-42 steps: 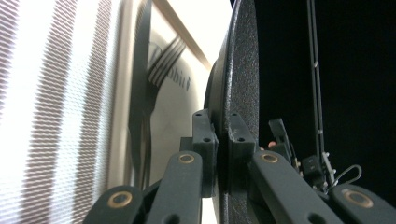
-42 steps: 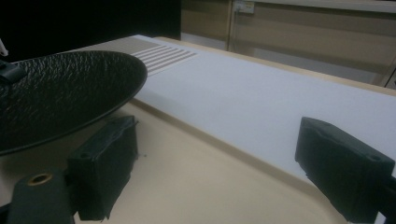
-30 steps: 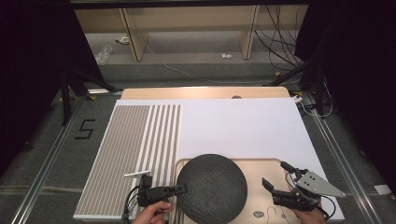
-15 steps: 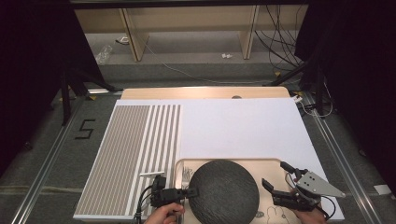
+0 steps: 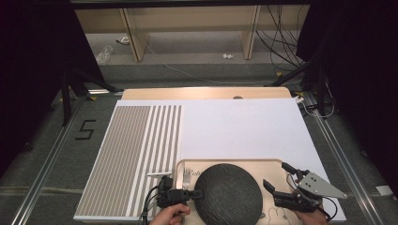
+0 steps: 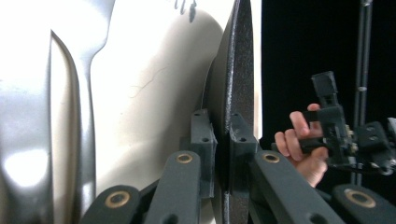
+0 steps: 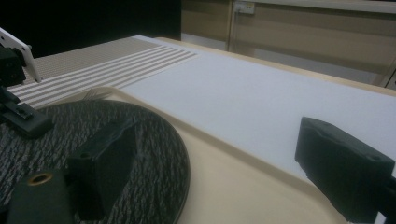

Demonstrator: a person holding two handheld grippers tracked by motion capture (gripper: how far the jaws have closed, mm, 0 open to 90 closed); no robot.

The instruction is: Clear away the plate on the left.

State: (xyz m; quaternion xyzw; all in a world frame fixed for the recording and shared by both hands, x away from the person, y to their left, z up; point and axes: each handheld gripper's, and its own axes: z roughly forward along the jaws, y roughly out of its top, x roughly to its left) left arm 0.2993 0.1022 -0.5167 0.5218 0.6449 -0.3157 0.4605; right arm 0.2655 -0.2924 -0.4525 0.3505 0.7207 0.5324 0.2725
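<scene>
Dark plate [image 5: 228,193] on the tray [image 5: 263,165] — left gripper [image 5: 196,193] pinches its rim for leverage; right gripper [image 5: 277,180] waits, jaws spread.

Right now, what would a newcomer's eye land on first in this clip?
The dark round plate on the beige tray at the table's near edge draws the eye first. The left gripper pinches its left rim, fingers on either side of the edge, while the right gripper waits open beside it. A fork lies on the tray's left end.
</scene>
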